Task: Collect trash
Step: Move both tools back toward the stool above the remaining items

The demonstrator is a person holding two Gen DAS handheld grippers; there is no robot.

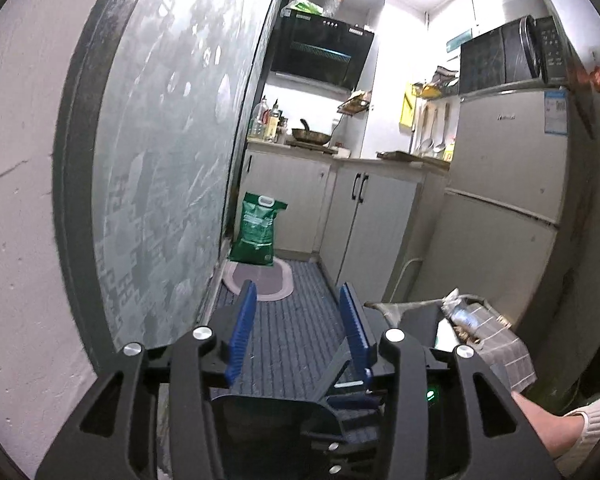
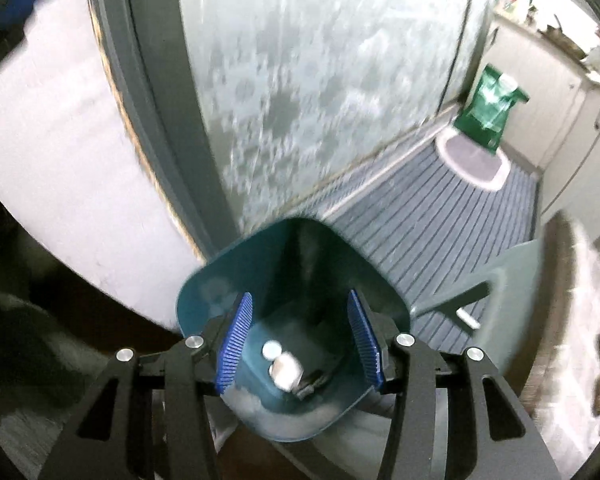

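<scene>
Teal bin [image 2: 300, 280], mouth facing up, upright

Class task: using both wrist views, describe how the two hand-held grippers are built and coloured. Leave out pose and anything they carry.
Both match. The left hand-held gripper and right hand-held gripper each have two blue ribbed finger pads on black angular arms with triangular cut-outs, joined by round silver bolts. A small green light shows in the left view.
</scene>
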